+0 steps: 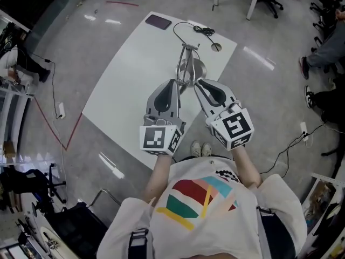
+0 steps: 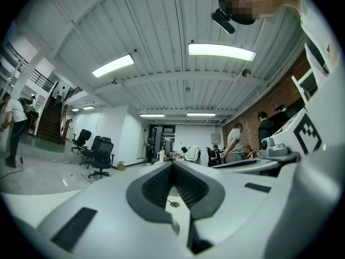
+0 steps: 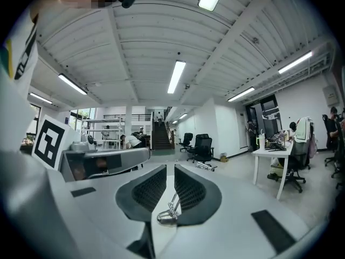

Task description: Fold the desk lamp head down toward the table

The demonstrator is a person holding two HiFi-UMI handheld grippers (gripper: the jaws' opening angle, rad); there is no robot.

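**Ann:** Where is the lamp (image 1: 186, 63)?

**Ben:** It stands on the white table (image 1: 135, 74), in the upper middle of the head view. Its thin metal rods climb up toward the two grippers. Its cord (image 1: 205, 31) lies curled behind it, near a round hole (image 1: 216, 47) in the table.

**Ann:** What is the right gripper (image 1: 197, 82) doing?

**Ben:** Its fingers (image 3: 148, 190) are nearly closed. Only a thin slit is left, because the rods (image 3: 171, 203) sit in that slit, with a shiny knob (image 3: 166, 216) at the wide end. I think it is pinching the rods so the lamp can be bent at its joint.

**Ann:** And the left gripper (image 1: 177, 83)?

**Ben:** Its fingers (image 2: 156, 185) are shut tight with nothing in them. It hovers just left of the rods in the head view. I guess it is there to push or steady the lamp, not to grab it.

**Ann:** Why do both point so level?

**Ben:** I think it is so the rods cross the fingers and do not slip out.

**Ann:** Is the lamp folded yet?

**Ben:** I can't tell. The round silver part (image 1: 195, 69) sits low by the table, but from up here I can't tell if it is the head or the foot. Any push should be slow, or the lamp may tip.
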